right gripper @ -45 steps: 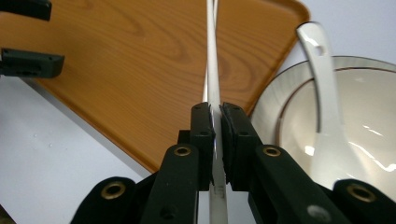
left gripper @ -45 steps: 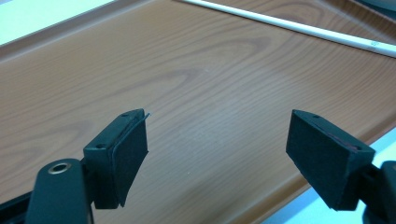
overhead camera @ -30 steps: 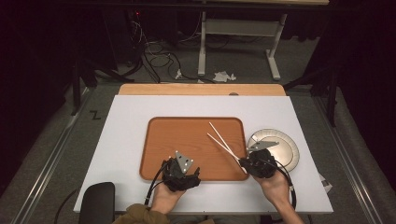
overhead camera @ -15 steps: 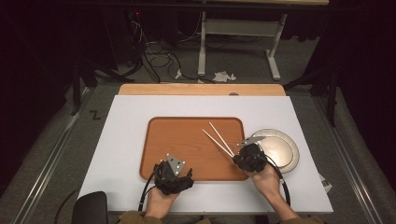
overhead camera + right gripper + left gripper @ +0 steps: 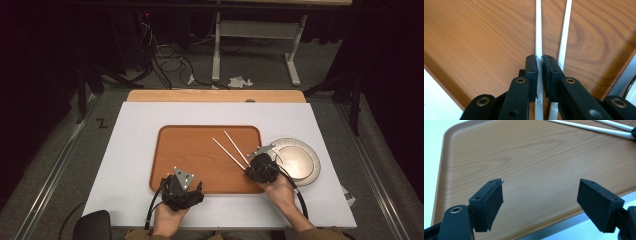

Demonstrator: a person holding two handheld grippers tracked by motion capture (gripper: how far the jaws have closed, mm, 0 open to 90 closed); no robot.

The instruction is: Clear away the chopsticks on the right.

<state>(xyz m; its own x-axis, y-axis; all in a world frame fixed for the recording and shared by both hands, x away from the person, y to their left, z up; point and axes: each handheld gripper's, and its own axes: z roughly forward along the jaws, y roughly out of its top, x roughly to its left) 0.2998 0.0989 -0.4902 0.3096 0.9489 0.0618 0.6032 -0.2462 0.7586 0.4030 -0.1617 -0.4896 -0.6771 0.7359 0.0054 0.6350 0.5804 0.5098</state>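
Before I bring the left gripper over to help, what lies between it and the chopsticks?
Only bare wooden tray; the high view shows nothing between the left gripper and the chopsticks.

The tray looks like wood-grain laminate, warm brown, smooth with a soft sheen. The two chopsticks lying on it are white, smooth and slightly glossy, like plastic. The plate to the right of the tray has a dull silvery, metal-like surface. The table top is plain white and matt. The right gripper has black matt arms with brass-coloured rivets, and the left gripper carries dark, matt pads that look rubbery.
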